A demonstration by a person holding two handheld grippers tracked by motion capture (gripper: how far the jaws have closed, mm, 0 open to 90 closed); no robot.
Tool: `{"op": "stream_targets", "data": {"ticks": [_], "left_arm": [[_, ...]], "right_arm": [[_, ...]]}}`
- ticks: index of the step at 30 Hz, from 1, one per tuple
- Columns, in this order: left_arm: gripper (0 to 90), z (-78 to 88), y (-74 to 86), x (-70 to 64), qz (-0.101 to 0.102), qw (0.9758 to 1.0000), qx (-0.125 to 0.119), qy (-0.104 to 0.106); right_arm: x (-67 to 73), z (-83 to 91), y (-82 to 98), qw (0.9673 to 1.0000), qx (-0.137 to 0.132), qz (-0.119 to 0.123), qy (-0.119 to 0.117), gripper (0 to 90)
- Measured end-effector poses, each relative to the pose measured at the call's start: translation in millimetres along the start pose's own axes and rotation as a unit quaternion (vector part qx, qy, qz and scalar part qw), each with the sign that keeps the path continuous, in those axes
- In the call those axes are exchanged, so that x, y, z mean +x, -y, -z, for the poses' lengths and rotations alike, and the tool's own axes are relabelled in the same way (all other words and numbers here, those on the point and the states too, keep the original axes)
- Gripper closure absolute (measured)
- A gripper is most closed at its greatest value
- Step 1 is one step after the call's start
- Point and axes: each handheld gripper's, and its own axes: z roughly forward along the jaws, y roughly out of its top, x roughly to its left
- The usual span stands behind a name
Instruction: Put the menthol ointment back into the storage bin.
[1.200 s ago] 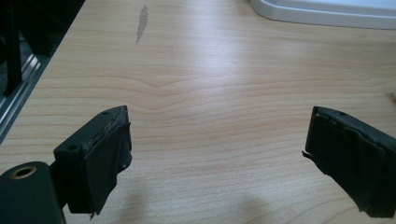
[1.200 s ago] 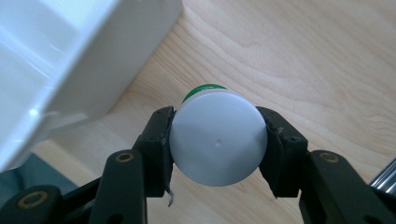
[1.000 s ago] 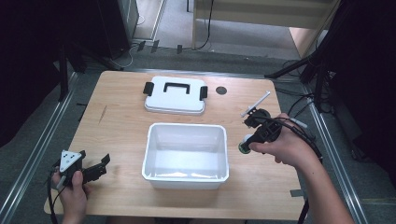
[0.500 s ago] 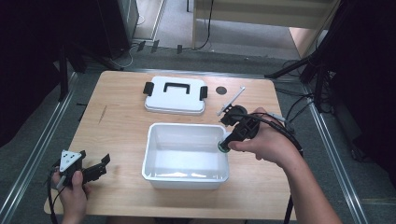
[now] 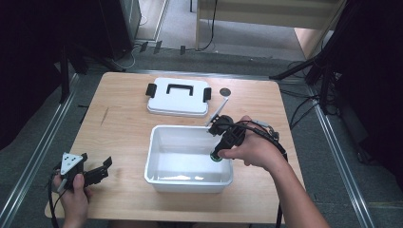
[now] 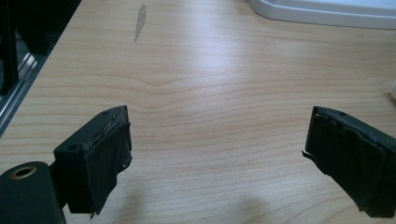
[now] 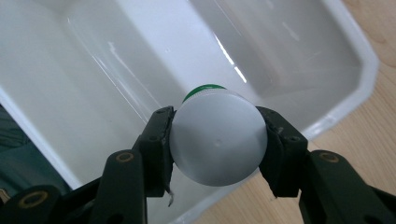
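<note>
over the right-hand wall of the white bin [image 5: 157, 142] the right gripper [image 5: 221, 142] holds a small bottle [image 7: 217, 143], jaws clamped on its sides; its flat white base faces the gripper's camera and its green cap [image 7: 201, 89] points away, down into the bin. the long axis therefore runs steeply downward, tilted toward the bin floor. progress, as judged: pick-up done, carry to the bin nearly done, release not yet made; the bottle hangs clear of the floor. the bin holds nothing else. its lid [image 5: 178, 98] lies apart at the far side of the counter [image 5: 119, 128], so closing is also outstanding. the left gripper [image 5: 92, 171] sits low over the near-left corner, jaws apart, nothing between them.
</note>
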Motion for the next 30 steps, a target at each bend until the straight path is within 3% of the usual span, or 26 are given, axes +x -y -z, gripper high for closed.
{"op": "stream_targets", "data": {"ticks": [20,22,25,30], "left_arm": [[7.9,0.1,0.0,0.0,-0.001,1.0000,0.002,0.001],[7.9,0.2,0.0,0.0,-0.002,1.0000,0.002,0.001],[7.9,0.1,0.0,0.0,-0.001,1.0000,0.002,0.001],[7.9,0.1,0.0,0.1,-0.001,1.0000,0.002,0.002]], "right_arm": [[16.4,-61.5,-9.3,0.9986,0.044,0.025,-0.013,51.7],[19.0,-67.2,-10.4,0.9979,0.053,0.038,-0.001,51.6],[20.5,-70.7,-11.1,0.9976,0.055,0.041,-0.006,51.6],[24.1,-82.3,-11.3,0.9947,0.083,0.060,0.001,51.5]]}}
